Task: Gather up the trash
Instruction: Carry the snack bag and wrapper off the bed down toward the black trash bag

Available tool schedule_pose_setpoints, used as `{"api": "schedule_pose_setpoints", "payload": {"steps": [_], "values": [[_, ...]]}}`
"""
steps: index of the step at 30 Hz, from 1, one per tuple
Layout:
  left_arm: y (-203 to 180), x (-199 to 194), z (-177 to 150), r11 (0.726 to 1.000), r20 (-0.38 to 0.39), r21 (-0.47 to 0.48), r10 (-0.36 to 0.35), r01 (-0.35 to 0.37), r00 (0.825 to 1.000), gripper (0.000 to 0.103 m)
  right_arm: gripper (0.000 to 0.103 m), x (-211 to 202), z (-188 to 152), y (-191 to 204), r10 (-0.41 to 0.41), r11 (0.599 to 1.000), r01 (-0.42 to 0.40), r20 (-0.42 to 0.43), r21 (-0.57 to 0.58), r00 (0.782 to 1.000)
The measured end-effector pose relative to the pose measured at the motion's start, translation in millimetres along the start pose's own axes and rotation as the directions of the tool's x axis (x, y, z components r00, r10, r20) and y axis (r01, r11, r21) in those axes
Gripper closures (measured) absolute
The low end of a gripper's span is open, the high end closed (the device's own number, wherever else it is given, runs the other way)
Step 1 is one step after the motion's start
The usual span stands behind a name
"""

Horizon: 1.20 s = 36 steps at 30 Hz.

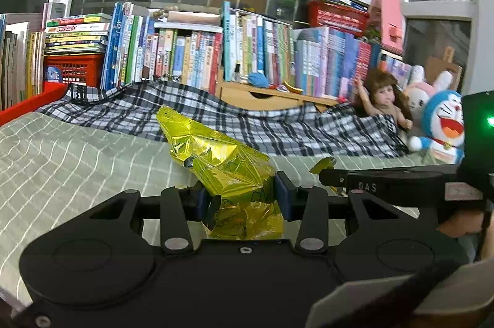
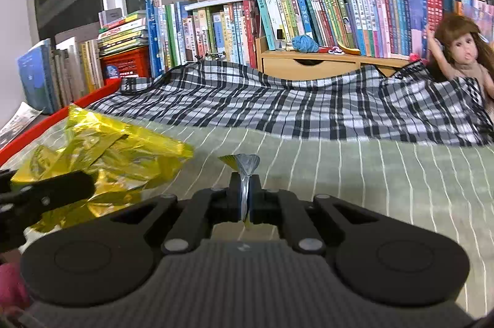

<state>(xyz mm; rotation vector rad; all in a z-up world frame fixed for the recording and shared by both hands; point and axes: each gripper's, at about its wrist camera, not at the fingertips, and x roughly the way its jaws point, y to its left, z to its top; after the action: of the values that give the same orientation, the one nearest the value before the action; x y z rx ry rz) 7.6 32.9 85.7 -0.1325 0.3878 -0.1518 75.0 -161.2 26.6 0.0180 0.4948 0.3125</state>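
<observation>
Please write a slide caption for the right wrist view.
Right tool pinches a small foil scrap above the green bedsheet.

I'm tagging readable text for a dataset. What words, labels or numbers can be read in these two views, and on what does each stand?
"DAS": pale letters on the black finger of the right gripper, in the left wrist view.
Book spines: Chinese titles, too small and blurred to read.
Yellow foil bag in the left gripper: dark line print, no legible words.
Small scrap in the right gripper: no text visible.
</observation>
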Motion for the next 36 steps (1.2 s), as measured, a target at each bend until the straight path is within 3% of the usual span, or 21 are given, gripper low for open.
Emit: {"api": "schedule_pose_setpoints", "payload": {"steps": [10, 23, 30, 36], "values": [[-24.3, -58.9, -32.6, 0.999, -0.036, 0.038, -0.031, 0.032, 0.999, 0.063, 0.095, -73.8, -42.5, 17.7, 0.029, 1.000, -0.029, 0.030, -0.003, 0.999], [-35.8, -129.3, -71.9, 0.993, -0.076, 0.066, -0.094, 0.099, 0.993, 0.063, 0.095, -131.8, -93.2, 33.8, 0.059, 0.998, -0.059, 0.008, 0.010, 0.998], [-30.2, -148.8, -100.1, 0.988, -0.212, 0.050, -0.132, 0.146, 0.968, 0.063, 0.095, -143.4, -124.9, 34.8, 0.068, 0.997, -0.066, -0.059, 0.036, 0.996], [-31.0, -140.4, -127.1, 0.987, -0.312, 0.086, -0.104, 0.137, 0.944, 0.062, 0.095, -139.4, -152.7, 35.5, 0.066, 0.996, -0.058, -0.129, 0.067, 0.989]]}}
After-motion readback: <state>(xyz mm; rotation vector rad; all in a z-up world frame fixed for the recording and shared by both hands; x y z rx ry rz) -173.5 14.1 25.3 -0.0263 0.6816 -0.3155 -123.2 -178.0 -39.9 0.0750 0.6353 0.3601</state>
